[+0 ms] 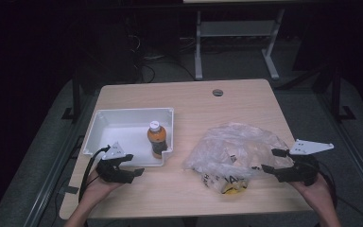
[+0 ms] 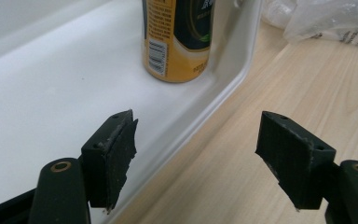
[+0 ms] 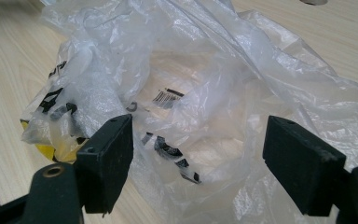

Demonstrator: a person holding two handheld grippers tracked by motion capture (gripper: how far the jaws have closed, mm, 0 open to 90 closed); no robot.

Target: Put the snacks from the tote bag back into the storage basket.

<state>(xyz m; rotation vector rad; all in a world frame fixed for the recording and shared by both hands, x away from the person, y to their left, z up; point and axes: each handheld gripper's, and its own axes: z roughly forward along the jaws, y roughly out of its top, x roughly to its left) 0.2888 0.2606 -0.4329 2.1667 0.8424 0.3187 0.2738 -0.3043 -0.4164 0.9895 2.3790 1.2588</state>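
L tongs [image 2: 196, 140] agape astride bin [image 2: 233, 79] rim | R tongs [image 3: 198, 144] agape at bag [image 3: 205, 84] | bottle [image 1: 155, 138] cap: high view

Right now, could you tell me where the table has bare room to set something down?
Free: the far strip of table beyond the white bin and plastic bag, and the gap between them. The bin's left floor is bare; its right corner holds the bottle.

Bottle [image 2: 179, 39] top cut off, left gripper view.

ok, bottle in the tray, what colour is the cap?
White cap on the orange bottle; clearest in the high view.
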